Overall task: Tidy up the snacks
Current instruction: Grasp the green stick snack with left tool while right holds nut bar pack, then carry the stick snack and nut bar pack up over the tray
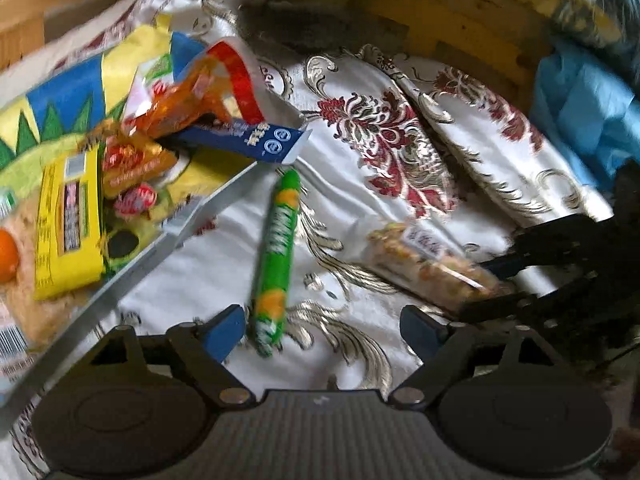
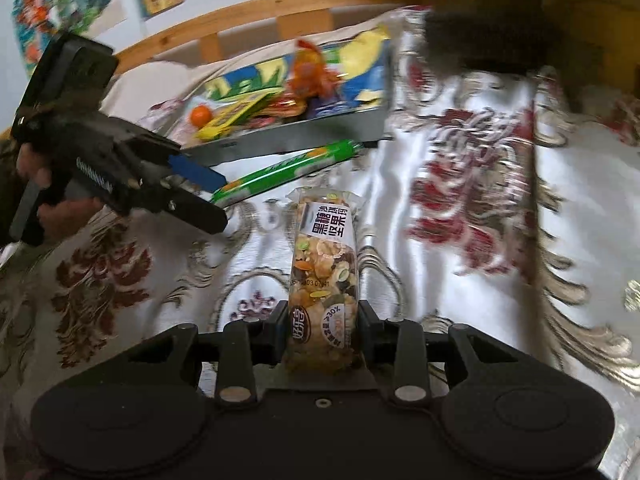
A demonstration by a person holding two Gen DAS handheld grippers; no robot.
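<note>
A green candy roll (image 1: 276, 256) lies on the patterned cloth, just right of my left gripper's left finger. My left gripper (image 1: 324, 330) is open, and the roll's near end lies inside its gap by the left pad. In the right wrist view the roll (image 2: 284, 172) lies in front of the tray, with the left gripper (image 2: 192, 196) beside it. My right gripper (image 2: 322, 332) is shut on a clear nut bar packet (image 2: 324, 264). The packet (image 1: 432, 264) and the right gripper (image 1: 516, 276) also show in the left wrist view.
A grey tray (image 1: 160, 248) with a colourful liner holds several snack packets, wrapped candies and an orange (image 2: 200, 116). A wooden frame (image 2: 248, 12) runs behind the tray. Blue fabric (image 1: 580, 104) lies at the far right. The cloth (image 1: 380, 140) is wrinkled.
</note>
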